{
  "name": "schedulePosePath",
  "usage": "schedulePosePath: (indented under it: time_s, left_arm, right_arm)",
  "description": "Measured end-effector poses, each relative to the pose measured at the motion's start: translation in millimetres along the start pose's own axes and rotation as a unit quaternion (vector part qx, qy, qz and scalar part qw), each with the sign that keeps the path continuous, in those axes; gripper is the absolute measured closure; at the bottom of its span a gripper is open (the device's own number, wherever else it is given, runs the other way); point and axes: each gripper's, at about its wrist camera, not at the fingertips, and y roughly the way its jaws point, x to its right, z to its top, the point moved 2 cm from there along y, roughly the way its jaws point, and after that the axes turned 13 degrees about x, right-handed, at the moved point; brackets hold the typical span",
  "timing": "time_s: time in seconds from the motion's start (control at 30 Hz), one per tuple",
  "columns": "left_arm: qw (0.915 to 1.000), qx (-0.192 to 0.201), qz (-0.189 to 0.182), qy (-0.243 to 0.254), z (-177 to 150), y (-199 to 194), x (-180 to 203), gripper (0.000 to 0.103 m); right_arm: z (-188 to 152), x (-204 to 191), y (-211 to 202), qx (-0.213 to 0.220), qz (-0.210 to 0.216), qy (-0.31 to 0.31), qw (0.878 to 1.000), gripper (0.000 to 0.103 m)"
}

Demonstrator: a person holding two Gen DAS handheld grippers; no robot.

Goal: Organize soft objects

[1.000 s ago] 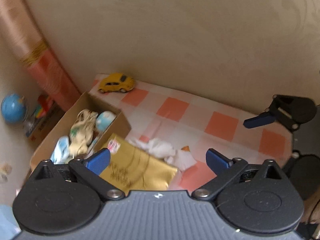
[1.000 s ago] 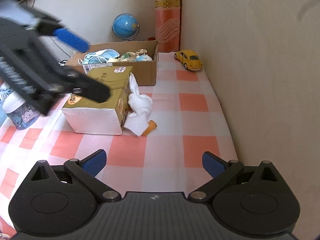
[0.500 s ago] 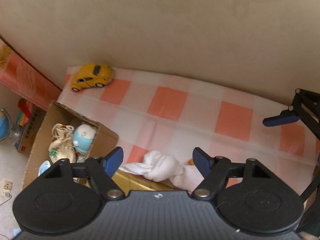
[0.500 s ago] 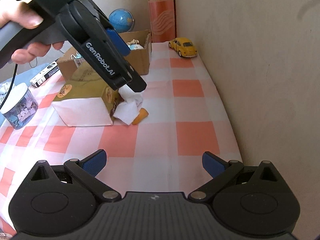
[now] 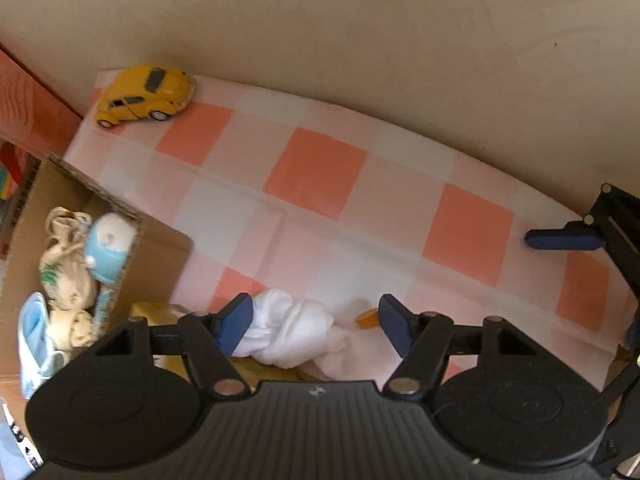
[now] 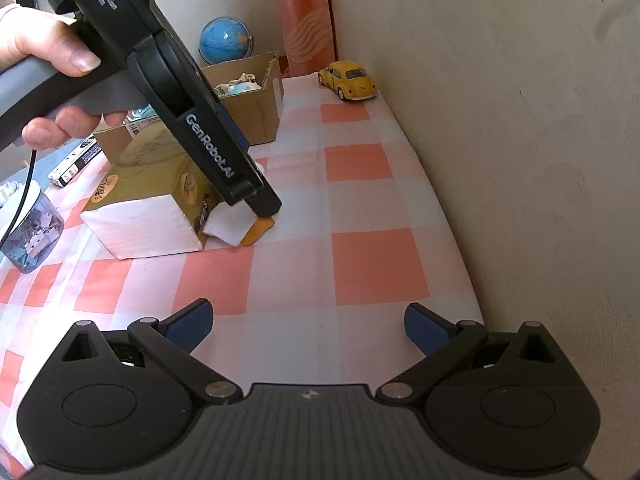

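A white soft toy with an orange tip (image 5: 298, 330) lies on the checked cloth against a gold box (image 6: 160, 184); it also shows in the right wrist view (image 6: 236, 230). My left gripper (image 5: 316, 320) is open, its blue fingers on either side of the toy, low over it. An open cardboard box (image 5: 160, 256) to its left holds several soft items, among them a blue-and-white plush (image 5: 108, 246). My right gripper (image 6: 306, 326) is open and empty, low over the cloth near the table's front right.
A yellow toy car (image 5: 146, 96) stands at the far corner by the wall. A globe (image 6: 226, 40) and a red-patterned roll (image 6: 304, 20) are behind the cardboard box. A clear jar of clips (image 6: 30, 236) stands at the left. The wall runs along the table's right edge.
My left gripper has come down and forward from above the gold box until its open fingers straddle the white toy. The right gripper has stayed where it was.
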Motion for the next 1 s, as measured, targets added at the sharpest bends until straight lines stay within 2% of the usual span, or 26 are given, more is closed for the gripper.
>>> schedulePosePath:
  time_s: [0.3, 0.63, 0.83, 1.0]
  left_arm:
    - [0.9992, 0.016, -0.035, 0.012, 6, 3, 20, 0.033]
    - [0.9985, 0.027, 0.008, 0.047, 4, -20, 17, 0.033]
    - [0.9983, 0.02, 0.015, 0.053, -1, -23, 14, 0.033]
    - [0.9982, 0.043, 0.021, 0.038, 3, -31, 8, 0.032]
  right_arm:
    - [-1, 2, 1, -0.001, -0.001, 0.003, 1.0, 0.0]
    - [-2, 2, 1, 0.001, -0.005, -0.004, 1.0, 0.0]
    - [-3, -3, 1, 0.001, -0.005, -0.017, 1.0, 0.0]
    - [4, -3, -5, 0.021, -0.002, -0.019, 1.0, 0.0]
